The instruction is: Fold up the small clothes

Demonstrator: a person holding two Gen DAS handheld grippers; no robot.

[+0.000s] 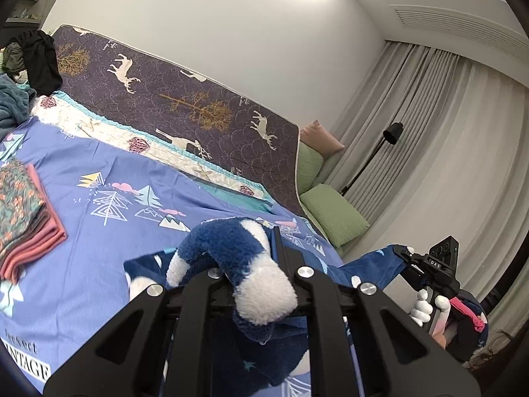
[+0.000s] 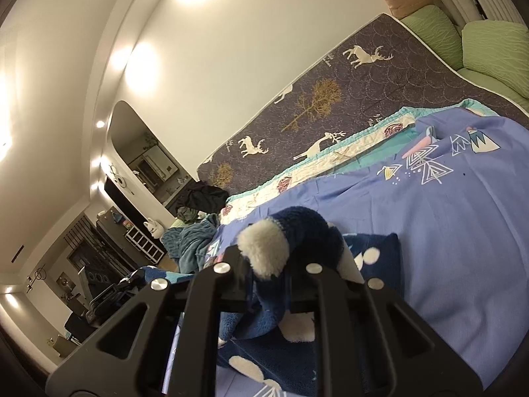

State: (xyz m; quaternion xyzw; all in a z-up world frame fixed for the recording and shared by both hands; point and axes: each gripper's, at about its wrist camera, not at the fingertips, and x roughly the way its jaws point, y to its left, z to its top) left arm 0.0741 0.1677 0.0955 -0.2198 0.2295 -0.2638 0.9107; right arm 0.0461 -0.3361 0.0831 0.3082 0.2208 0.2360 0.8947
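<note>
A dark blue fleece garment with white patches hangs stretched between both grippers above the blue patterned bed sheet. My left gripper is shut on a bunched edge of it, which bulges up between the fingers. At the right of the left wrist view, my right gripper, held by a white-gloved hand, pinches another corner of the same garment. In the right wrist view, the right gripper is shut on a fleece fold. The rest of the garment lies on the sheet below.
A folded stack of clothes lies at the left on the sheet. A heap of dark unfolded clothes sits at the far left corner. A purple deer-print quilt covers the far side of the bed. Green pillows and a floor lamp stand at the right.
</note>
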